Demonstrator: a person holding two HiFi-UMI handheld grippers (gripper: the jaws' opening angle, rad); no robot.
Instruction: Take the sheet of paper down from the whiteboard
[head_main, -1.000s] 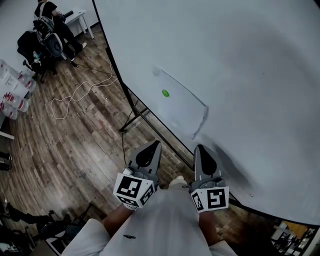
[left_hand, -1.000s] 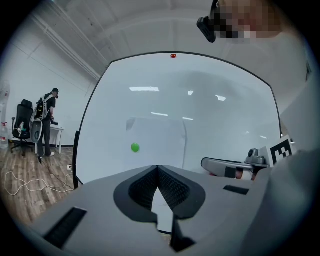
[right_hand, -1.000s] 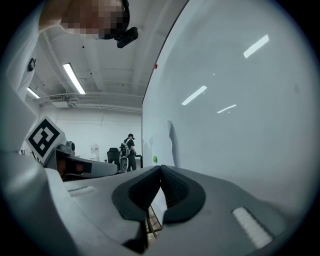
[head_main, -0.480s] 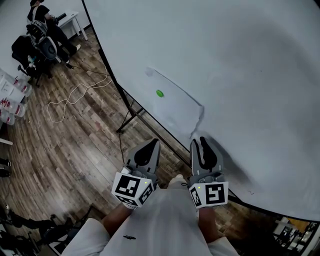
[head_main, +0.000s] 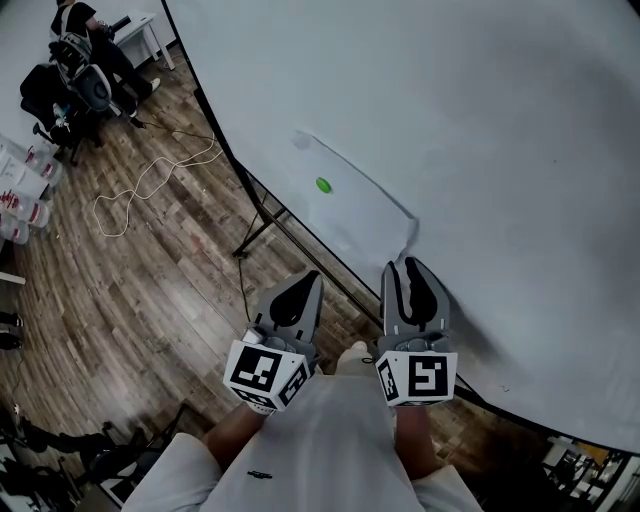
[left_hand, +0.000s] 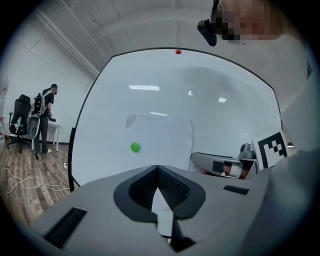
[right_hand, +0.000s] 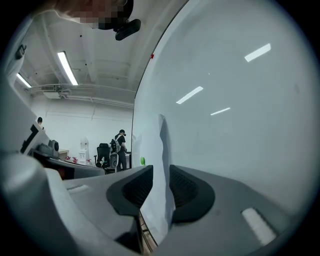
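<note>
A white sheet of paper (head_main: 362, 208) hangs on the big whiteboard (head_main: 480, 120), pinned by a green magnet (head_main: 322, 184). Its lower right corner curls off the board. My right gripper (head_main: 402, 266) sits at that corner, pointing level, with its jaws opening. In the right gripper view the paper's loose edge (right_hand: 163, 150) stands between the pads (right_hand: 186, 189), which do not press on it. My left gripper (head_main: 308, 279) is shut on nothing, just left of the right one and below the sheet. In the left gripper view the paper (left_hand: 160, 135) and magnet (left_hand: 135, 147) lie ahead.
The whiteboard's black stand legs (head_main: 262, 222) rest on the wood floor below the sheet. A white cable (head_main: 150, 178) loops across the floor at left. A person with office chairs (head_main: 82, 62) is at the far top left, and storage bins (head_main: 22, 188) line the left edge.
The right gripper's jaws have gone from shut to wide apart, and it has moved forward to the paper's loose corner. The left gripper has stayed shut and still.
</note>
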